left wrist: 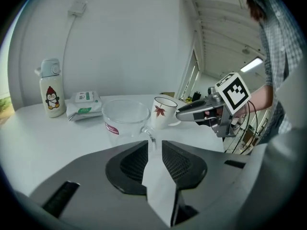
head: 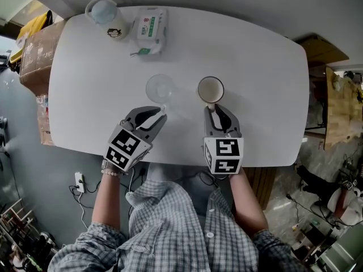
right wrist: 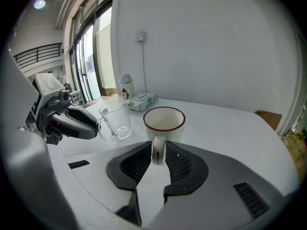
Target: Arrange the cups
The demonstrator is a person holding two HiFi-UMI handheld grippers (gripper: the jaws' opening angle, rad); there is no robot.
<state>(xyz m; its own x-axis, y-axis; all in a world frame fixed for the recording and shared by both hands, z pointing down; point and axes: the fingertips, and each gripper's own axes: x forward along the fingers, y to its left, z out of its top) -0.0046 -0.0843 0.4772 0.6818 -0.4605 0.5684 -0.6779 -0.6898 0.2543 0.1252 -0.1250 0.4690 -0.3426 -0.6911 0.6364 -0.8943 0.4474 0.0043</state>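
While your right gripper [head: 214,111] pinches the mug [head: 210,89] handle, your left gripper [head: 160,113] sits loose round the glass [head: 159,88] handle. Both stand side by side, so you look almost done.

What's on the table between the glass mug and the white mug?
Nothing. In the head view, the stretch of white table between the glass mug and the white mug is bare; the two stand side by side, apart.

wipes pack [head: 150,30] print too small to read; cardboard box [head: 35,55] partly under table [head: 255,67]
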